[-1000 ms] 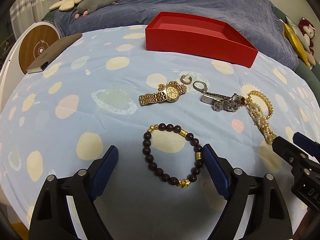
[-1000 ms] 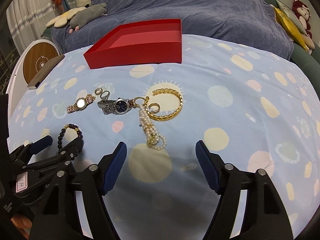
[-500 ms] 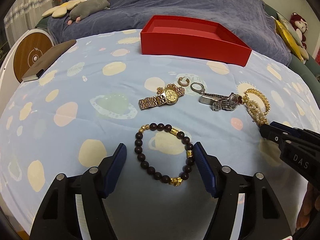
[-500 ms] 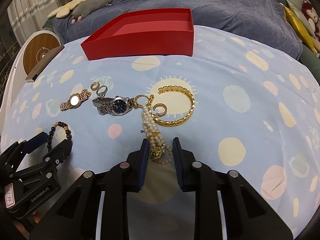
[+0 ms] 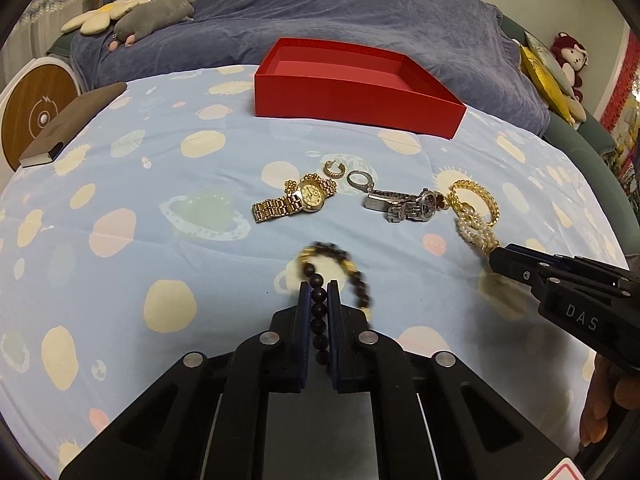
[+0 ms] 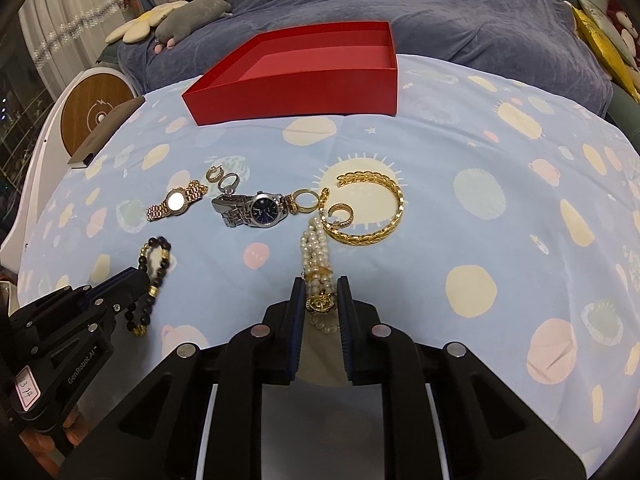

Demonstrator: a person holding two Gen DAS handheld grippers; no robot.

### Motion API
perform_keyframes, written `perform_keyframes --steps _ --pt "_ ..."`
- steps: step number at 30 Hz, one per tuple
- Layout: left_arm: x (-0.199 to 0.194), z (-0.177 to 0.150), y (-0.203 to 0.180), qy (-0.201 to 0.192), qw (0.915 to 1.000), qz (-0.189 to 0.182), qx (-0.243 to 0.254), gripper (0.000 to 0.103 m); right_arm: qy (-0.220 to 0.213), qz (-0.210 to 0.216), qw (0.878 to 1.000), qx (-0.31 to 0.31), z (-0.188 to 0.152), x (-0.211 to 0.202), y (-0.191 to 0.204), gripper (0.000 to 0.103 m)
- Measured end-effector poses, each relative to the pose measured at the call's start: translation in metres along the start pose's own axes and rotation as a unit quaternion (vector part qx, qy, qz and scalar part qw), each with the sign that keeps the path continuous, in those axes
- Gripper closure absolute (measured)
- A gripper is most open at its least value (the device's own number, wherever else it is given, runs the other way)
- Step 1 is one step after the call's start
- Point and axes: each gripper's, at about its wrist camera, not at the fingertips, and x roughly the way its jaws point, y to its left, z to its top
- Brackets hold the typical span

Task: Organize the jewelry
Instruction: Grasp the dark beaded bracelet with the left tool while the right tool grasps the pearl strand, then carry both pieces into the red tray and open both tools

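Observation:
My left gripper (image 5: 319, 294) is shut on the dark bead bracelet (image 5: 320, 304), which hangs blurred from its tips; it also shows in the right wrist view (image 6: 154, 268). My right gripper (image 6: 319, 300) is shut on the clasp end of the pearl bracelet (image 6: 316, 248), whose far end rests on the cloth. An empty red box (image 5: 356, 84) stands at the back. On the cloth lie a gold watch (image 5: 300, 198), a silver watch (image 6: 256, 208), a gold cuff bangle (image 6: 376, 208), small hoop earrings (image 5: 334, 170) and rings (image 6: 304, 202).
The table carries a light blue spotted cloth (image 5: 140, 220). A brown notebook (image 5: 72, 124) lies at the far left edge. A round wooden-faced device (image 5: 36, 108) stands beyond it. A blue-covered sofa (image 5: 360, 4) with plush toys lies behind the table.
Both grippers went from wide open to shut. The left closed on the bead bracelet and lifted part of it. The right closed on the pearl bracelet's clasp end.

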Motion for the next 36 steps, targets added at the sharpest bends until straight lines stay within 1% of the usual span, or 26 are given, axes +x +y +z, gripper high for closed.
perform_keyframes --steps 2,9,12,21,24,28,32,36 --pt "-0.001 0.001 0.0 0.0 1.0 -0.007 -0.004 0.098 -0.003 0.003 1.0 0.0 0.0 -0.003 0.001 0.088" --pt "-0.004 0.003 -0.003 -0.004 0.9999 -0.009 -0.004 0.098 -0.012 0.007 1.0 0.002 0.003 -0.008 0.0 0.088" --pt "-0.01 0.006 -0.003 -0.01 0.9998 -0.016 -0.008 0.098 -0.02 0.012 1.0 0.004 0.005 -0.014 -0.001 0.088" --pt "-0.048 0.026 -0.019 -0.054 0.9973 -0.051 -0.004 0.098 -0.042 0.027 0.999 0.008 0.012 -0.033 -0.001 0.088" --pt "-0.056 0.038 -0.021 -0.061 0.9964 -0.058 -0.008 0.098 -0.048 0.04 0.998 0.011 0.018 -0.041 0.0 0.088" --pt "-0.066 0.068 -0.023 -0.072 0.9949 -0.071 -0.003 0.098 -0.067 0.044 0.997 0.001 0.042 -0.056 0.0 0.088" --pt "-0.068 0.117 -0.022 -0.086 0.9932 -0.077 0.011 0.098 -0.086 0.044 0.995 -0.003 0.092 -0.058 -0.005 0.088" --pt "-0.055 0.178 -0.019 -0.111 0.9911 -0.068 0.026 0.098 -0.099 0.04 0.994 -0.003 0.148 -0.04 -0.01 0.088"
